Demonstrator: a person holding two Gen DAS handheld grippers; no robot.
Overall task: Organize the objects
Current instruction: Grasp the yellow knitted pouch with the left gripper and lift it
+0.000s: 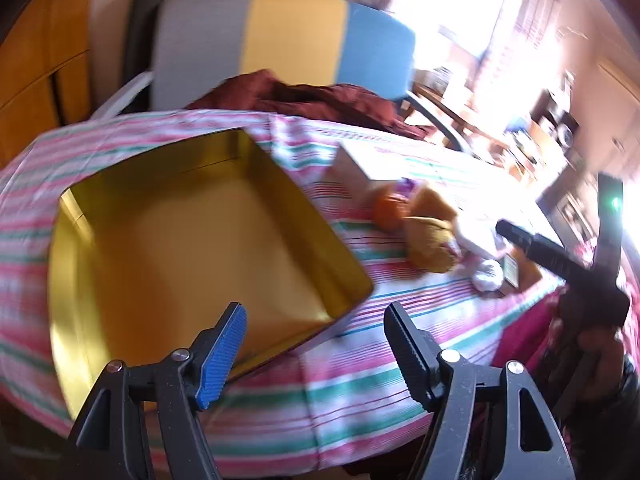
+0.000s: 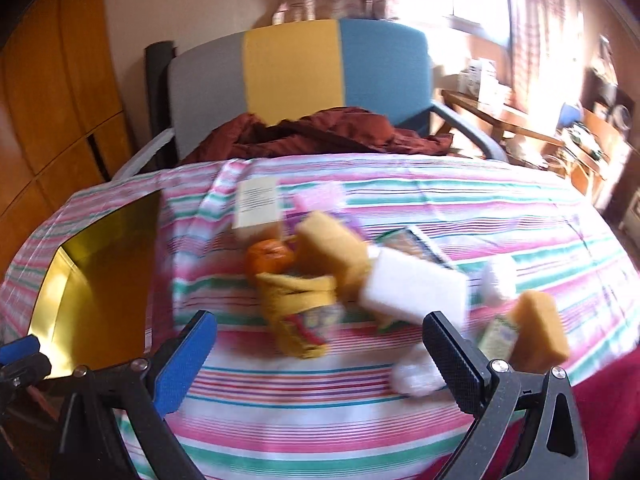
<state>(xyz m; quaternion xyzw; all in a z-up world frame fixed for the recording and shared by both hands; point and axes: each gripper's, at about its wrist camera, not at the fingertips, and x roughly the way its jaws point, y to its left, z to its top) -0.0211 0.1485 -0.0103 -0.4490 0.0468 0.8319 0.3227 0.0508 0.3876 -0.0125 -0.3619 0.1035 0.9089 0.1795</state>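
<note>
Objects sit in a loose pile mid-table on the striped cloth (image 2: 400, 216): orange (image 2: 269, 261), yellow sponge (image 2: 332, 252), white block (image 2: 414, 289), yellow pouch (image 2: 304, 312), another sponge (image 2: 540, 326) w/ a small carton beside it. Gold tin (image 1: 200, 248) stands well apart to their left, empty inside, so sorting looks barely begun, everything left to do. Left gripper (image 1: 316, 356) spread wide, holding nothing, at tin's near corner. Right gripper (image 2: 320, 364) spread fully, empty, just short of the pile.
</note>
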